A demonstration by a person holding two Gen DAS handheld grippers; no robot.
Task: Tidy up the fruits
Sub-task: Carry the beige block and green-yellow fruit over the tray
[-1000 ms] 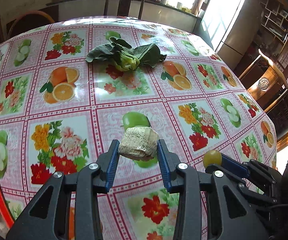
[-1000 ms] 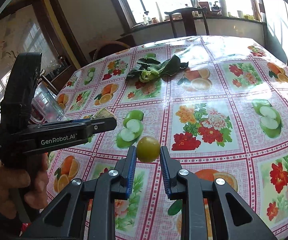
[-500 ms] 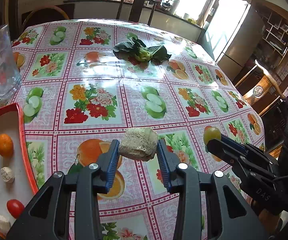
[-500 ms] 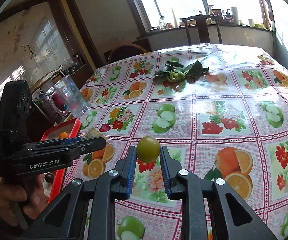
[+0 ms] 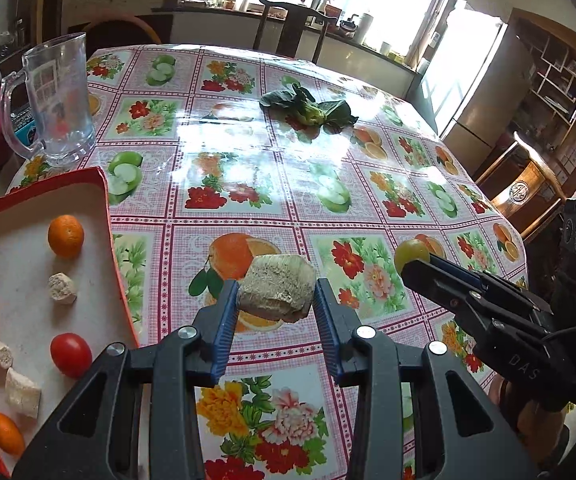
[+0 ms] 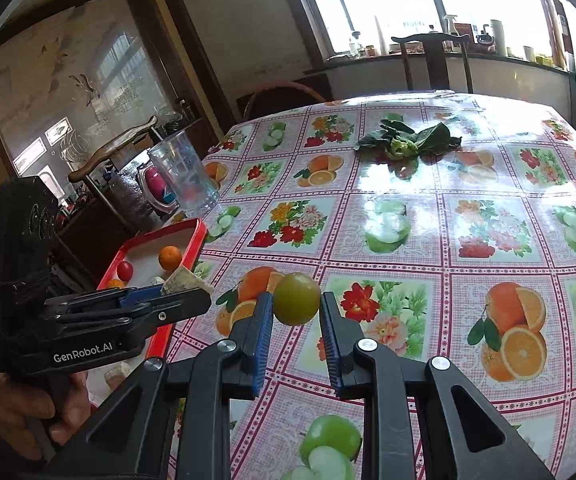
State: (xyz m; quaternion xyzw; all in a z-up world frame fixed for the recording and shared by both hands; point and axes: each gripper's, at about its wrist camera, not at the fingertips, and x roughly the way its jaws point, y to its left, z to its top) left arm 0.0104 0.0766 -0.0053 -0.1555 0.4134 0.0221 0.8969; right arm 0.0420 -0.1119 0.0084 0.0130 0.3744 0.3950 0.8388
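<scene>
in the left wrist view the red tray [image 5: 105,200] now fills the lower left of the frame, where a second ago only its rim showed at the edge; both hands have swung toward it. the left gripper [image 5: 273,312] is closed on a pale, rough chunk [image 5: 275,290] at frame centre, above the tablecloth [image 5: 247,152] and right of the tray. the right gripper [image 6: 296,320] is clamped on a green round fruit [image 6: 296,298], also short of the tray. oranges and 2 tomatoes already lie in the tray, so both carried pieces look close to being set down there. the leafy vegetable [image 5: 310,108] sits upper centre.
</scene>
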